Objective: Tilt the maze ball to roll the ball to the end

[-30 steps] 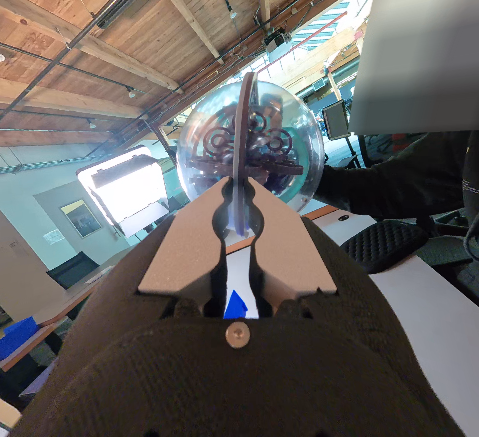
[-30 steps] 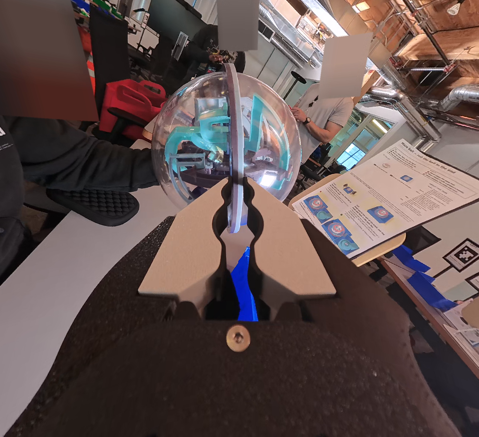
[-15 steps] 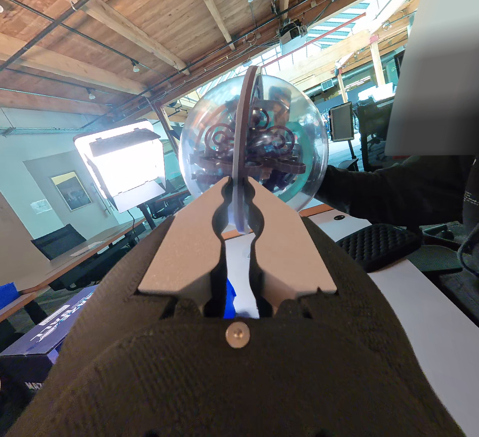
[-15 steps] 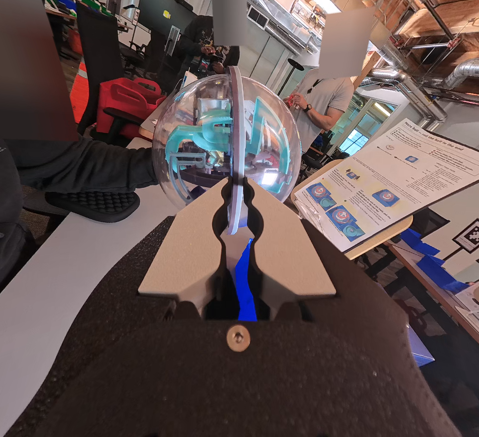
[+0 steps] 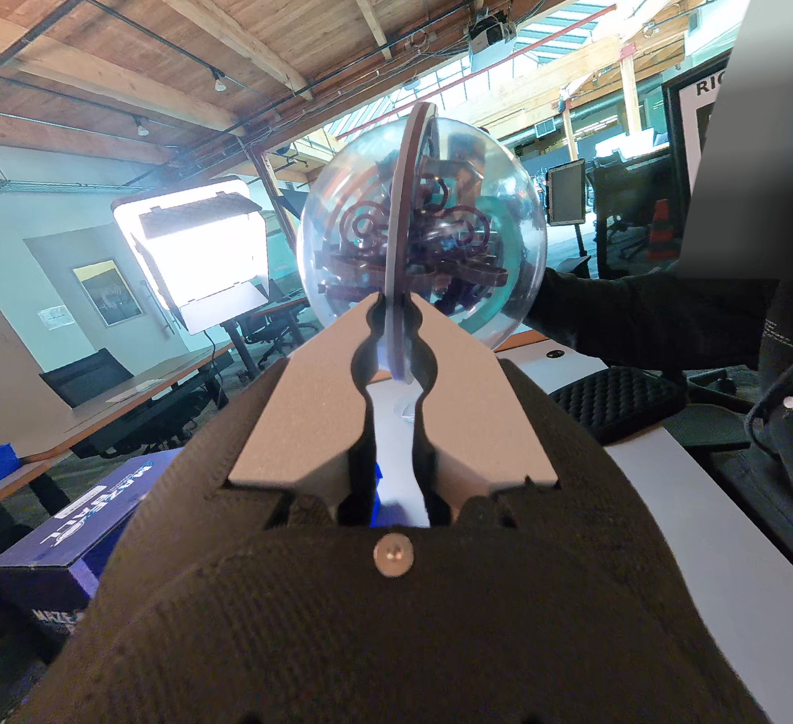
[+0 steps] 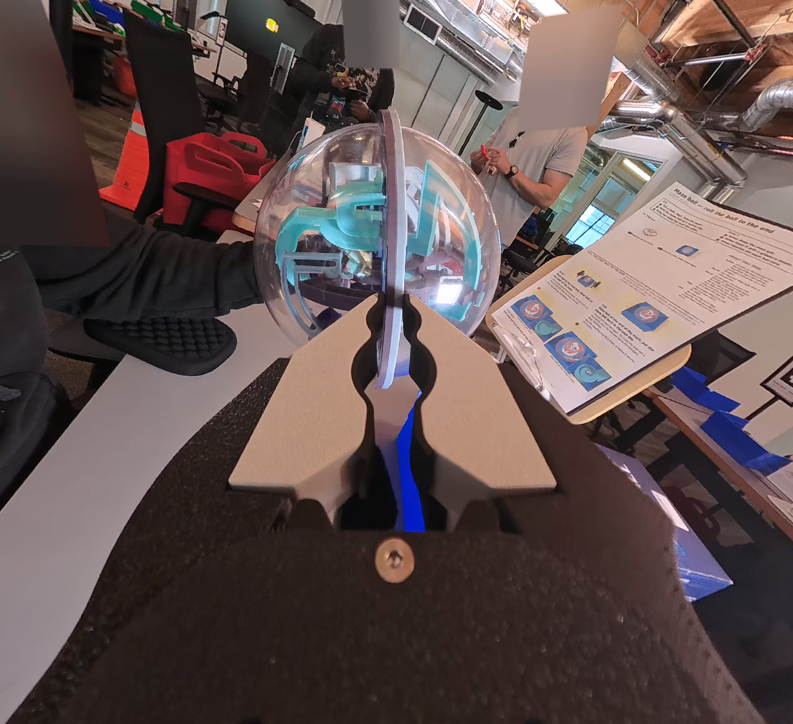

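A clear maze ball (image 5: 422,239) is held up above the white tabletop (image 5: 669,501), gripped from opposite sides. The left gripper (image 5: 395,302) fingers are closed on its flat equator rim (image 5: 397,231); the right gripper (image 6: 391,302) fingers clamp that rim too, the sphere bulging beyond their tips

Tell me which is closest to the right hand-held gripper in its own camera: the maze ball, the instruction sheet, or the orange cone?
1. Maze ball: its rim is clamped in the right hand-held gripper.
2. Instruction sheet: just to the right, propped up.
3. Orange cone: far left, on the floor.
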A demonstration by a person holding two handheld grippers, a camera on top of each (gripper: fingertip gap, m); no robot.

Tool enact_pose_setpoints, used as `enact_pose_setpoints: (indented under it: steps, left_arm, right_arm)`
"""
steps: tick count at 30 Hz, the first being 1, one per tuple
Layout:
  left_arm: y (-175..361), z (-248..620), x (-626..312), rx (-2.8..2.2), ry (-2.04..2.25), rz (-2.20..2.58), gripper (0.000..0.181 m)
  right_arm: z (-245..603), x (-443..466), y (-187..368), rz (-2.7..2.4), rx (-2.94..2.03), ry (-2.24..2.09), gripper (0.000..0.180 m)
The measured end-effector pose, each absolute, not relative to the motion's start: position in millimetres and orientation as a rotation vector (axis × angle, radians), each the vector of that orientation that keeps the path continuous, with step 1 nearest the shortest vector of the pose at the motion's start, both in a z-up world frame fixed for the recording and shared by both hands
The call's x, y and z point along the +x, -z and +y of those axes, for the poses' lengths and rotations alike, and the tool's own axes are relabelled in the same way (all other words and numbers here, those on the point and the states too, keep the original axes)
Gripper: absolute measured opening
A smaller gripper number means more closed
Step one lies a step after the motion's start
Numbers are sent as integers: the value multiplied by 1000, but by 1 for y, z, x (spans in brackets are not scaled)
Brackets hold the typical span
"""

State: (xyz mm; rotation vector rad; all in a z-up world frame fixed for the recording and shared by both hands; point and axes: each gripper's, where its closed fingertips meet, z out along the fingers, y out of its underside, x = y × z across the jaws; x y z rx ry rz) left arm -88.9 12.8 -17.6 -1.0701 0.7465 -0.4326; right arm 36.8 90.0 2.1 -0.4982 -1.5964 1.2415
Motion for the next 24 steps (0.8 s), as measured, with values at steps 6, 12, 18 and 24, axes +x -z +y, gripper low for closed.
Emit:
enact_pose_setpoints:
  steps: [6,12,18,24]
  left_arm:
    - [29,16,-86,-1144,488,713,8]
    - [46,14,-84,-1216,575,633,7]
    - [66,17,-83,-1282,619,585,7]
    - [83,17,-80,-1328,664,550,7]
  right_arm:
    - [92,39,6,-1610,-541,-1265,6]
    - [93,40,25,-1602,-612,-1350,6]
    - [96,41,45,-1599,-680,-1399,6]
    - [97,43,61,-1598,-728,-1428,6]
